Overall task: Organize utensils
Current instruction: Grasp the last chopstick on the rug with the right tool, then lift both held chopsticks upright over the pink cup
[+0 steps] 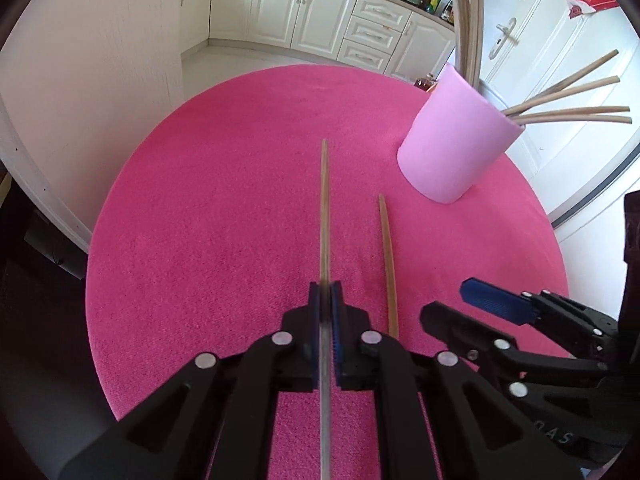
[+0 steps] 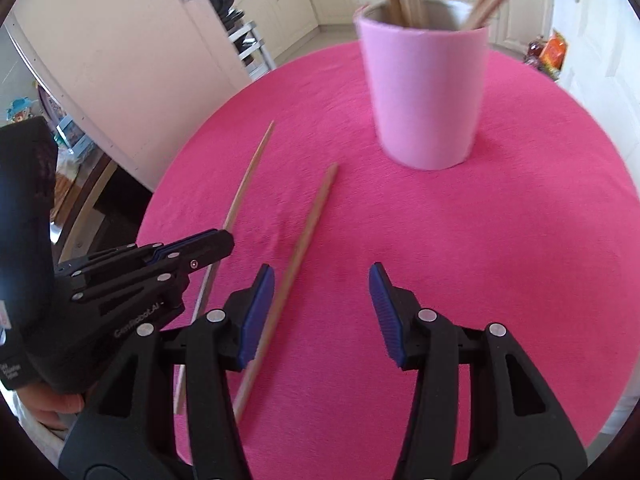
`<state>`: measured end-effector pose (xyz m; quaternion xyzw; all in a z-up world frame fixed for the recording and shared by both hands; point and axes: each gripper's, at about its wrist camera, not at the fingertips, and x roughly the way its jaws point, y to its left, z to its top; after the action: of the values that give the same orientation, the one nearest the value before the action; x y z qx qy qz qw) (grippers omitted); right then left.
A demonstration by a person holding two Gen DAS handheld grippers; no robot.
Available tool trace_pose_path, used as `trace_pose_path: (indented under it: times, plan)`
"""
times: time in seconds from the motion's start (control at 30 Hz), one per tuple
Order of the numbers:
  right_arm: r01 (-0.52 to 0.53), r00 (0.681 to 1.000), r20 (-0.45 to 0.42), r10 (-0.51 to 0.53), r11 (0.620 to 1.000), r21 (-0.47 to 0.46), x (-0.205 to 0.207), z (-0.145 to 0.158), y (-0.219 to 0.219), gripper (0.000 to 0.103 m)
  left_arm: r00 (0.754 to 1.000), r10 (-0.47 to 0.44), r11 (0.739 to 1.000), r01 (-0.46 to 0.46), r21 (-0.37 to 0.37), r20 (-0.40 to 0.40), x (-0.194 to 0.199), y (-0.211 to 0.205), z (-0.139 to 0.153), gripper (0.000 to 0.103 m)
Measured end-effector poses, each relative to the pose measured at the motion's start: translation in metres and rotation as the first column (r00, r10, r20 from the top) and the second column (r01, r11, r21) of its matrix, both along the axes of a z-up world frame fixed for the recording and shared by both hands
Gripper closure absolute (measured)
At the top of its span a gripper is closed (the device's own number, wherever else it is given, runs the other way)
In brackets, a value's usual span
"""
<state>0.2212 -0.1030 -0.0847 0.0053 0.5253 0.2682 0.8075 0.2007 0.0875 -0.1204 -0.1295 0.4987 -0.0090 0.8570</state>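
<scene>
Left wrist view: one chopstick pinched, one left lying, cup waiting at the far right edge of the table.
Left gripper point(image 1: 326, 312) clenched on the held chopstick point(image 1: 325, 216), grasped low with a long length sticking out ahead toward the middle of the table point(image 1: 200, 200). Loose chopstick point(image 1: 388, 264) flat just to its right. Pink cup point(image 1: 456, 136) already bristling with sticks. Risk: long overhang swinging in the pinch, tip catching the rim or the crowded sticks and tipping the cup.

Right wrist view: fingers spread wide, nothing gripped.
Right gripper point(image 2: 322, 312) released, hovering low near the table's near edge; loose chopstick point(image 2: 296, 264) running just beside the left pad. Left gripper point(image 2: 208, 246) close alongside. Risk: two grippers bumping, or a pad nudging the loose stick off line.
</scene>
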Motion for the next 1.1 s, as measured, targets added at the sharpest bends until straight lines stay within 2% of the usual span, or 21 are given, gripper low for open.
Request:
trace_pose_path:
  times: [0.1, 0.17, 0.27, 0.4, 0.47, 0.5, 0.57, 0.73, 1.1]
  plan:
    - [-0.018, 0.999, -0.043, 0.017, 1.000, -0.015, 0.002, -0.006, 0.015, 0.058, 1.000, 0.017, 1.000, -0.017, -0.004, 0.010, -0.006, 0.009, 0.001, 0.097]
    - [-0.023, 0.998, -0.067, 0.021, 0.999, -0.039, 0.005, -0.011, 0.023, 0.069, 1.000, 0.025, 1.000, -0.025, -0.018, 0.009, -0.010, 0.015, 0.000, 0.098]
    - [-0.019, 0.997, -0.076, 0.012, 0.995, -0.099, 0.005, -0.016, 0.030, 0.070, 0.999, 0.036, 0.999, -0.036, -0.024, 0.011, -0.011, 0.016, -0.001, 0.097]
    - [-0.027, 0.998, -0.058, 0.019, 0.988, -0.152, 0.003, -0.017, 0.038, 0.073, 0.999, 0.040, 0.999, -0.040, -0.035, 0.010, -0.013, 0.019, -0.004, 0.098]
    - [-0.034, 0.999, -0.029, 0.029, 0.980, -0.198, 0.001, -0.017, 0.044, 0.083, 0.999, 0.041, 0.998, -0.041, -0.044, 0.010, -0.012, 0.017, -0.005, 0.098]
    - [-0.038, 0.999, -0.022, 0.034, 0.978, -0.204, 0.002, -0.018, 0.045, 0.084, 0.999, 0.043, 0.998, -0.042, -0.045, 0.012, -0.013, 0.016, -0.005, 0.097]
    - [-0.038, 0.999, -0.021, 0.035, 0.980, -0.197, 0.002, -0.018, 0.043, 0.091, 0.999, 0.042, 0.998, -0.041, -0.049, 0.019, -0.014, 0.017, -0.004, 0.098]
    - [-0.032, 0.999, -0.003, 0.032, 0.988, -0.152, -0.001, -0.017, 0.030, 0.097, 0.998, 0.041, 0.998, -0.039, -0.050, 0.041, -0.019, 0.019, 0.001, 0.098]
    - [-0.043, 0.991, 0.129, 0.044, 0.999, -0.013, -0.025, 0.017, -0.008, 0.097, 0.991, 0.018, 0.998, -0.010, -0.059, 0.134, -0.029, 0.003, 0.022, 0.098]
